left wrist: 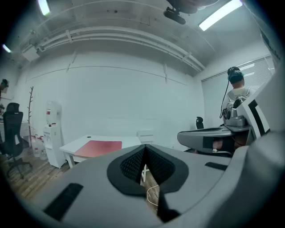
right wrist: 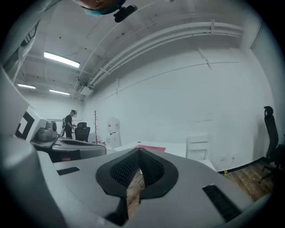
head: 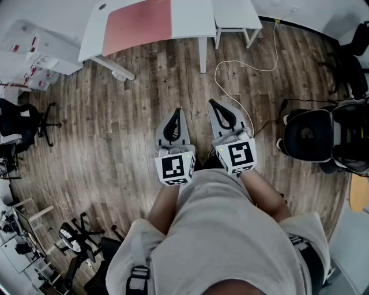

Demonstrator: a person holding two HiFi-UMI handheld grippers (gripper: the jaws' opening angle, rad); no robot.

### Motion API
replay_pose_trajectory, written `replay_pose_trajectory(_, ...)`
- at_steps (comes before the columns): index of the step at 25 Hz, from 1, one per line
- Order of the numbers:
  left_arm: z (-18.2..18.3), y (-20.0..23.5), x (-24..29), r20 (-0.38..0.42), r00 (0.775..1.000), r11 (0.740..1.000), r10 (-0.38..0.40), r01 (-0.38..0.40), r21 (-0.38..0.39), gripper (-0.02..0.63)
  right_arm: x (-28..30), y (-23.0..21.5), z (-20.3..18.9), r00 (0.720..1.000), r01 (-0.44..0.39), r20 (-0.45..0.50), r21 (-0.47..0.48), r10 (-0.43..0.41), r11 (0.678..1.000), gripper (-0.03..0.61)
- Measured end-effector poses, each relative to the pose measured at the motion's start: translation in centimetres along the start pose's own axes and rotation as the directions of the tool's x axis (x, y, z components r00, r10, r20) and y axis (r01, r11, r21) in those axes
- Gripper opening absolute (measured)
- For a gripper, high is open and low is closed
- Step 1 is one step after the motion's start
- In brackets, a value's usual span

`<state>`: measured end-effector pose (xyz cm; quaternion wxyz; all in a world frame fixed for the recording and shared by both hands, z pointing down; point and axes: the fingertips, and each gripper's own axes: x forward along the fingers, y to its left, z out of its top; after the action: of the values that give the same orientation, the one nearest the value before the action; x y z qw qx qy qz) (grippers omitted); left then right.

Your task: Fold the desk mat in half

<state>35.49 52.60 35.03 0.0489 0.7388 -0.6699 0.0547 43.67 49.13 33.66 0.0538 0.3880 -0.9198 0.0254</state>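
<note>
A pink desk mat (head: 138, 24) lies flat on a white desk (head: 190, 17) at the far end of the head view, well ahead of both grippers. The same mat (left wrist: 99, 148) shows in the left gripper view, and as a thin pink strip (right wrist: 151, 147) in the right gripper view. My left gripper (head: 177, 110) and right gripper (head: 211, 102) are held side by side over the wooden floor, close to the person's body. Both are shut with nothing between their jaws, as the left gripper (left wrist: 144, 147) and right gripper (right wrist: 139, 152) show in their own views.
A white chair (head: 235, 17) stands right of the desk. A white cable (head: 253, 68) loops over the floor ahead of me. Black office chairs (head: 323, 135) stand at the right and another (head: 23, 121) at the left. A water dispenser (left wrist: 52, 133) stands left of the desk.
</note>
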Motion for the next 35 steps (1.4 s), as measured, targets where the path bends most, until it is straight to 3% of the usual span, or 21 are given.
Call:
replay_pose_trajectory(5, 0.2, 1.1, 1.0, -0.008, 1.000, 1.000, -0.020, 0.020, 0.016, 0.011, 1.5, 0.1, -0.1, 1.000, 0.018, -0.018, 0.012, -0.018, 1.000, 0.038)
replay_pose_trajectory(14, -1.1, 6.1, 2.1, -0.047, 0.999, 1.000, 0.012, -0.013, -0.013, 0.011, 5.9, 2.1, -0.7, 0.999, -0.004, -0.041, 0.006, 0.004, 1.000, 0.040)
replay_pose_trajectory(21, -2.5, 12.7, 3.2, -0.087, 0.996, 0.998, 0.022, -0.027, -0.057, 0.011, 11.7, 4.3, -0.8, 0.996, -0.023, -0.091, -0.103, 0.014, 0.994, 0.040)
replay_pose_trajectory(35, -4.1, 25.8, 5.9, -0.142, 0.990, 0.996, -0.002, -0.011, -0.089, 0.011, 21.8, 8.2, -1.5, 0.985, 0.011, -0.169, -0.176, -0.042, 0.984, 0.041)
